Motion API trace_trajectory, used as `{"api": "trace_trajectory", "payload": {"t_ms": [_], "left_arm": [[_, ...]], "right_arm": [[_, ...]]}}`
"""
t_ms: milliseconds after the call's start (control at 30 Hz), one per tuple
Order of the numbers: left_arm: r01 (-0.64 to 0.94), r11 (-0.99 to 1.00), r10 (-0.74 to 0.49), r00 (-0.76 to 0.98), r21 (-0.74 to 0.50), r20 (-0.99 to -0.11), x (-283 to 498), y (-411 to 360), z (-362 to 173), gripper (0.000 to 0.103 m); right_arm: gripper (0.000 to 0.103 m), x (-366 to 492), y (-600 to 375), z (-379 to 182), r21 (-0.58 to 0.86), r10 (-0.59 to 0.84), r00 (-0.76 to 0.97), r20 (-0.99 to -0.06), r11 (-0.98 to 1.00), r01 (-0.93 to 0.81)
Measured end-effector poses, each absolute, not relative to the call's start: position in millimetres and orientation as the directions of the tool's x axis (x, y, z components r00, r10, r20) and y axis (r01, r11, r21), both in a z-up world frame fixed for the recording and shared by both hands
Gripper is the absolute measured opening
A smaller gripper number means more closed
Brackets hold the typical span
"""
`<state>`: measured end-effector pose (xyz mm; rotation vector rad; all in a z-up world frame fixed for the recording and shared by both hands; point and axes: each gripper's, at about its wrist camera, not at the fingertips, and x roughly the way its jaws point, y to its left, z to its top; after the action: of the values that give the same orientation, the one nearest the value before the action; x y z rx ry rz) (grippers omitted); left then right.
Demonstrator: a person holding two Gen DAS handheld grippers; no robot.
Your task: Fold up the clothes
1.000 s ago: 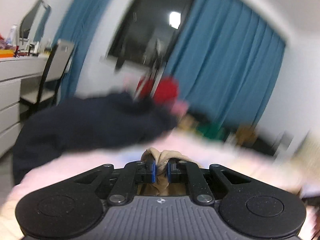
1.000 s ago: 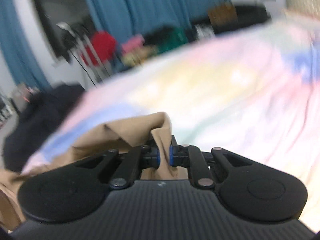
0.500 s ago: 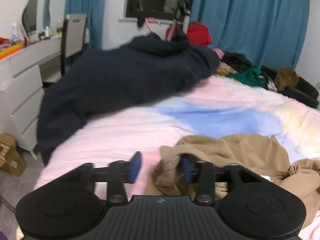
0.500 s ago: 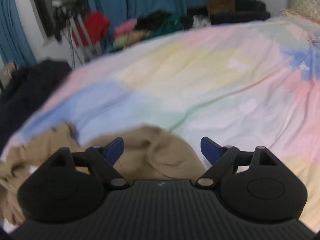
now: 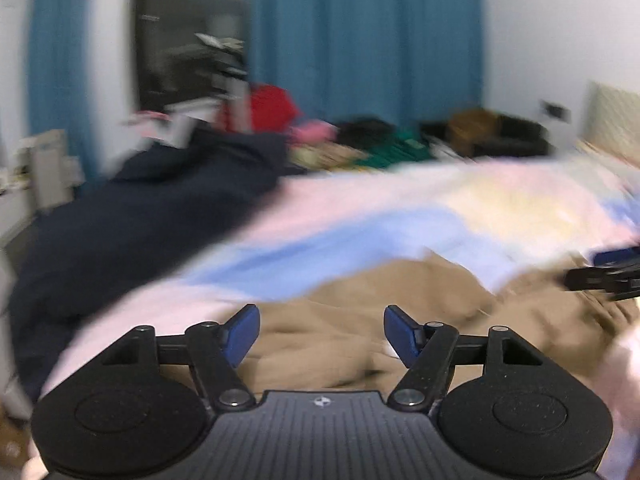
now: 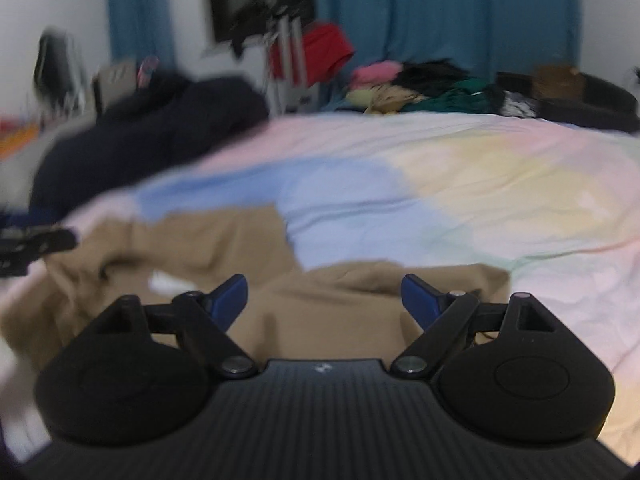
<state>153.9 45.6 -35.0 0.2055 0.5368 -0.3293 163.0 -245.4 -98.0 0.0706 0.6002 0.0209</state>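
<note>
The left claw [image 5: 320, 334] is spread wide and holds nothing; the right claw [image 6: 324, 300] is also spread and empty. Under both lies the crumpled tan cotton garment [image 6: 224, 248] on the near part of the bed with the pastel pink, blue and yellow cover [image 6: 460, 184]. A dark navy garment [image 5: 132, 224] is heaped at the far left edge of the bed.
</note>
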Motion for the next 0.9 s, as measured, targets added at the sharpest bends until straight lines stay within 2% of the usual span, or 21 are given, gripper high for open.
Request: {"api": "trace_trajectory", "payload": {"t_ms": [33, 133, 167, 200, 267, 367, 533, 667, 733, 833, 900], "left_arm": [[0.363, 0.924, -0.243, 0.802, 0.122, -0.546, 158, 40, -41, 0.061], [0.374, 0.912, -0.211, 0.780, 0.169, -0.589, 171, 24, -59, 0.045], [0.379, 0.907, -0.200, 0.772, 0.185, -0.603, 175, 19, -65, 0.036], [0.383, 0.902, -0.188, 0.765, 0.200, -0.616, 180, 14, -71, 0.023], [0.363, 0.916, -0.190, 0.770, 0.173, -0.609, 181, 19, -69, 0.009], [0.350, 0.929, -0.235, 0.810, 0.121, -0.537, 173, 27, -53, 0.007], [0.390, 0.920, -0.345, 0.864, 0.052, -0.366, 123, 32, -13, 0.005], [0.427, 0.903, -0.400, 0.873, 0.045, -0.278, 83, 34, 4, 0.005], [0.439, 0.897, -0.414, 0.877, 0.056, -0.246, 69, 33, 9, 0.005], [0.456, 0.887, -0.436, 0.879, 0.074, -0.196, 47, 32, 16, 0.004], [0.453, 0.889, -0.438, 0.884, 0.068, -0.163, 38, 34, 21, 0.004]], "right_arm": [[0.085, 167, -241, -102, 0.051, 0.036, 0.815, -0.578, 0.999, -0.008], [0.085, 176, -242, -113, 0.056, 0.031, 0.795, -0.606, 0.998, 0.003], [0.085, 180, -243, -116, 0.060, 0.029, 0.788, -0.615, 0.998, 0.010], [0.085, 182, -245, -119, 0.075, 0.031, 0.782, -0.622, 0.997, 0.020], [0.085, 185, -246, -121, 0.101, 0.036, 0.781, -0.624, 0.994, 0.035], [0.085, 182, -246, -122, 0.115, 0.043, 0.796, -0.603, 0.993, 0.033], [0.085, 167, -244, -109, 0.198, 0.121, 0.855, -0.504, 0.980, -0.022], [0.085, 150, -226, -92, 0.180, 0.206, 0.884, -0.420, 0.974, -0.141], [0.085, 145, -210, -87, 0.155, 0.248, 0.877, -0.411, 0.967, -0.201], [0.085, 148, -186, -89, 0.084, 0.247, 0.859, -0.448, 0.968, -0.235], [0.085, 154, -175, -97, 0.030, 0.196, 0.850, -0.489, 0.978, -0.208]]}}
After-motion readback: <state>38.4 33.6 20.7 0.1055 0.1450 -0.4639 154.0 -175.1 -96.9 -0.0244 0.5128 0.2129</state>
